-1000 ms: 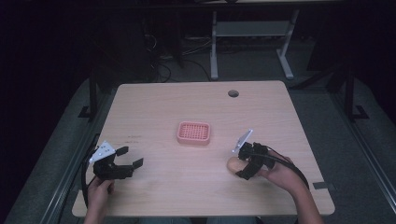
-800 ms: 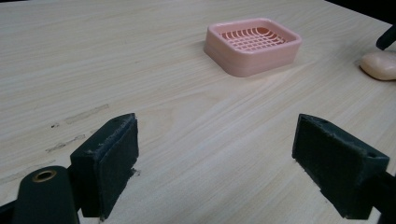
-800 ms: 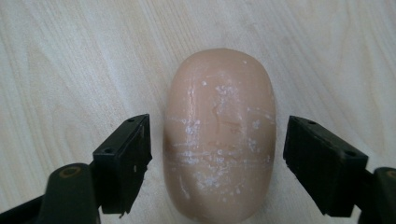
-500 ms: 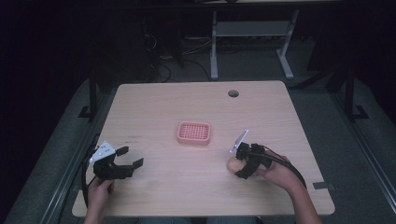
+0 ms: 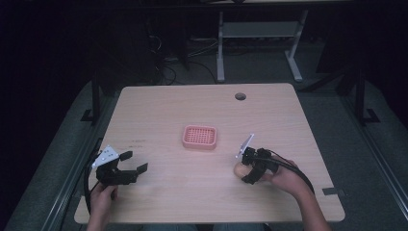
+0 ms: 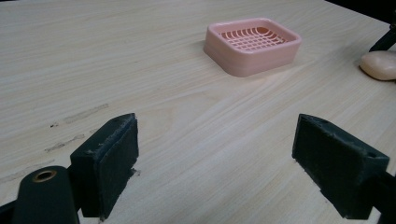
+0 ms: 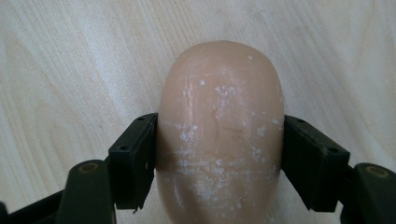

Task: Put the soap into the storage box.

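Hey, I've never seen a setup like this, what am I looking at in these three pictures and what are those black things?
A person sits at a wooden table holding hand-operated tongs in each hand. One picture looks down from above; the other two come from cameras riding on each set of tongs. A pink soap dish lies mid-table. The right tongs have just been closing and now pinch a tan soap bar that rests on the table. The left tongs stand open, with nothing between them.
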A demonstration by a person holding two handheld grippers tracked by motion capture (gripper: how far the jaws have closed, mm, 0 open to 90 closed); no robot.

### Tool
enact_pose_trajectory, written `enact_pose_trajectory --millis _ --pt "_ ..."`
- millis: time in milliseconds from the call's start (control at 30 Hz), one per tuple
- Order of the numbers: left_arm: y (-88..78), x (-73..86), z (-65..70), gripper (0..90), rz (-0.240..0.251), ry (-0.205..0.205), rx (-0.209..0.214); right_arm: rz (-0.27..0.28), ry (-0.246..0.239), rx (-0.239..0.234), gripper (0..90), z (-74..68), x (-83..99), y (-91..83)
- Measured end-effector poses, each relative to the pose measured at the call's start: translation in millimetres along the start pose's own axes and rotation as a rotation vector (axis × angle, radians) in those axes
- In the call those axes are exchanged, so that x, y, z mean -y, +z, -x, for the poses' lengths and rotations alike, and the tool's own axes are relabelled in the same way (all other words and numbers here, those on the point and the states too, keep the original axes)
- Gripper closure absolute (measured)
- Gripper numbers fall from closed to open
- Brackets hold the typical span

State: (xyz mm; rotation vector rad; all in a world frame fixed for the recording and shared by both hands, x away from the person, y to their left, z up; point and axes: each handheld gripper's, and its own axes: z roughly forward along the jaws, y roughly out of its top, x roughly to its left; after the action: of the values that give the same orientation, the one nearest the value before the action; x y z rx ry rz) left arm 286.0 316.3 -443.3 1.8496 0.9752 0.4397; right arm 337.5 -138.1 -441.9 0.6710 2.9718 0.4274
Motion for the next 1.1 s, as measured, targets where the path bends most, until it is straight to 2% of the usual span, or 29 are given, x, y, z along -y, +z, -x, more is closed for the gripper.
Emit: enact_pose_trajectory --millis 400,733,1100 --pt "0.0 -0.1 0.1 14.3 -0.002 0.002 0.001 -0.006 -0.004 0.001 31.2 -0.1 -0.7 0.2" --pt "0.0 0.0 0.1 14.3 0.000 0.001 -0.001 -0.006 -0.040 -0.002 31.8 -2.7 -0.9 -0.4" --pt "-0.5 0.0 0.2 14.3 0.000 0.001 0.000 0.058 -0.053 -0.008 31.9 0.4 -4.8 -12.1"
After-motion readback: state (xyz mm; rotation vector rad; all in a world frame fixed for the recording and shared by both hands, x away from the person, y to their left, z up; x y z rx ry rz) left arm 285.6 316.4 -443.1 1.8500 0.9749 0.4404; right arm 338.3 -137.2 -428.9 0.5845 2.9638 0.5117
